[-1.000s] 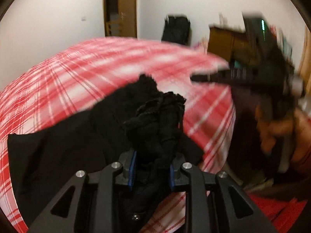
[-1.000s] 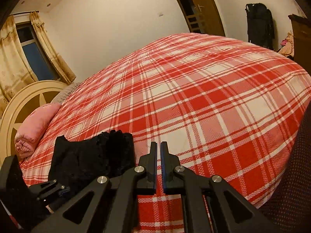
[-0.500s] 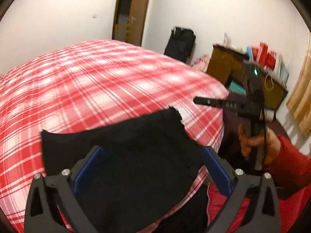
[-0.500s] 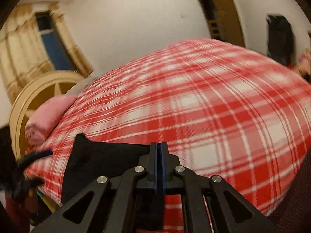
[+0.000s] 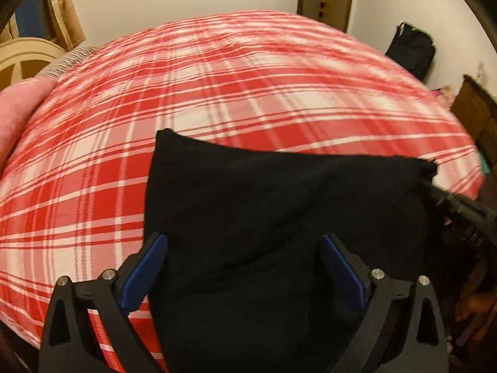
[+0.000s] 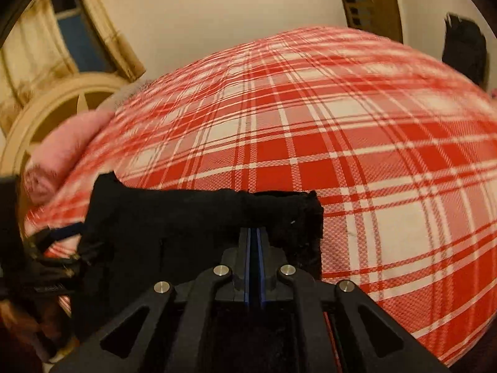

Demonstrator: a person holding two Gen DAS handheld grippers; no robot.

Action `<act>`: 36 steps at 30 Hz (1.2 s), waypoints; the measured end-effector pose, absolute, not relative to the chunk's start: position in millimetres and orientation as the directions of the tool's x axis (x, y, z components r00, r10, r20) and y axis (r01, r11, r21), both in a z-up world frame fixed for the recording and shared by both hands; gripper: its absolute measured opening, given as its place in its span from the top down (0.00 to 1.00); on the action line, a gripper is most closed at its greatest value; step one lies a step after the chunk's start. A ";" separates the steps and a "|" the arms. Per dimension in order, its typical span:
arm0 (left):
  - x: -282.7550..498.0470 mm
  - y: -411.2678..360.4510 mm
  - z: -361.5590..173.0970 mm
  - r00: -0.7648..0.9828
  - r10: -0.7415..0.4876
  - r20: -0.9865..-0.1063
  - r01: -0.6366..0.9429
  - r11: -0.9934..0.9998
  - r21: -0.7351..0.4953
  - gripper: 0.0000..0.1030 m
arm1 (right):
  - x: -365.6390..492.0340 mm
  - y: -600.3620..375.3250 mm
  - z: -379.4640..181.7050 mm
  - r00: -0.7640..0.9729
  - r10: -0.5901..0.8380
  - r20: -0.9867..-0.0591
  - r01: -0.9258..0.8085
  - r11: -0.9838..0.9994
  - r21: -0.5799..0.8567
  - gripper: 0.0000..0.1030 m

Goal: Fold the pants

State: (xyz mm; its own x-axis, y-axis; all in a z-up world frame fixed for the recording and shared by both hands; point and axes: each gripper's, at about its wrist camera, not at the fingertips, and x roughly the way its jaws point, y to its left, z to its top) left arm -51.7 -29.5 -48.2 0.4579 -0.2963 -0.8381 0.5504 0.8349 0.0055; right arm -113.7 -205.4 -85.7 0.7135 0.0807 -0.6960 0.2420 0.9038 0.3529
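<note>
The black pants (image 5: 279, 217) lie flat on the plaid bed (image 5: 217, 93), the left gripper (image 5: 242, 267) spread wide above them, the right gripper (image 6: 254, 242) seemingly pinching their edge.

A red and white plaid bedspread (image 5: 248, 93) covers the bed. A pink pillow (image 6: 68, 149) lies by the cream headboard (image 6: 56, 102). A black bag (image 5: 410, 52) leans against the wall.
</note>
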 end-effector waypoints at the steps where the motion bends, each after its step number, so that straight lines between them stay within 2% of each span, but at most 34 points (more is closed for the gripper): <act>1: -50.4 -29.7 -48.0 0.463 -0.287 -0.839 0.547 0.837 0.015 0.02 | -114.6 -205.2 -85.0 0.712 0.086 -0.697 0.239 0.904 0.355 0.96; 4: -48.9 -29.8 -48.4 0.470 -0.277 -0.838 0.539 0.842 0.024 0.02 | -128.3 -206.8 -74.6 0.736 0.098 -0.670 0.228 0.895 0.382 0.94; 5: -48.3 -29.4 -48.5 0.474 -0.273 -0.837 0.537 0.843 0.028 0.02 | -137.5 -209.1 -69.5 0.760 0.102 -0.641 0.225 0.885 0.407 0.89; 7: -48.1 -27.1 -47.3 0.484 -0.258 -0.836 0.528 0.848 0.044 0.02 | -157.6 -217.7 -61.8 0.803 0.103 -0.586 0.226 0.858 0.461 0.51; 8: -47.7 -24.7 -45.6 0.488 -0.252 -0.836 0.524 0.850 0.049 0.02 | -161.3 -220.7 -60.6 0.807 0.096 -0.583 0.239 0.849 0.470 0.18; 9: -47.0 -22.8 -43.5 0.491 -0.250 -0.835 0.522 0.852 0.052 0.02 | -169.3 -224.5 -61.0 0.811 0.081 -0.579 0.260 0.837 0.481 0.12; 14: -46.2 -5.6 -36.3 0.529 -0.245 -0.812 0.499 0.864 0.064 0.01 | -183.5 -232.2 -72.1 0.786 0.071 -0.615 0.296 0.829 0.475 0.12; 19: -38.9 30.5 -38.5 0.504 -0.321 -0.802 0.440 0.894 -0.082 0.00 | -188.2 -230.1 -86.9 0.777 0.114 -0.619 0.293 0.805 0.515 0.12; 23: -26.2 38.6 -59.8 0.425 -0.336 -0.840 0.392 0.905 -0.164 0.00 | -177.1 -209.9 -107.7 0.727 0.107 -0.679 0.285 0.852 0.439 0.12; 25: -24.2 38.3 -69.4 0.376 -0.382 -0.844 0.389 0.892 -0.230 0.00 | -179.7 -197.8 -109.0 0.738 0.059 -0.672 0.269 0.888 0.373 0.11; 28: -28.6 32.4 -75.2 0.404 -0.373 -0.835 0.406 0.891 -0.201 0.00 | -175.6 -185.0 -111.1 0.719 0.043 -0.694 0.247 0.917 0.313 0.13; 30: -33.5 24.6 -77.5 0.424 -0.345 -0.837 0.426 0.892 -0.152 0.00 | -173.1 -179.0 -109.9 0.712 0.054 -0.700 0.227 0.925 0.303 0.30; 31: -35.3 21.4 -78.4 0.432 -0.339 -0.836 0.436 0.890 -0.136 0.00 | -172.7 -176.2 -108.4 0.709 0.046 -0.703 0.225 0.931 0.288 0.33; 32: -36.1 19.4 -78.6 0.432 -0.345 -0.833 0.446 0.885 -0.135 0.00 | -172.1 -172.6 -106.2 0.705 0.044 -0.707 0.209 0.941 0.267 0.46; 33: -35.1 20.4 -77.9 0.430 -0.357 -0.829 0.450 0.881 -0.147 0.03 | -172.9 -170.9 -103.8 0.708 0.065 -0.703 0.184 0.944 0.273 0.51; 34: -34.9 22.9 -76.6 0.422 -0.382 -0.822 0.456 0.873 -0.172 0.11 | -173.1 -168.9 -100.8 0.707 0.067 -0.705 0.177 0.947 0.268 0.54; 35: -34.7 25.4 -73.4 0.415 -0.416 -0.809 0.467 0.861 -0.204 0.32 | -172.3 -168.6 -98.4 0.703 0.071 -0.708 0.174 0.947 0.268 0.59; 36: -33.5 27.2 -70.5 0.413 -0.438 -0.799 0.471 0.853 -0.225 0.41 | -170.7 -168.9 -95.9 0.702 0.081 -0.707 0.170 0.946 0.277 0.65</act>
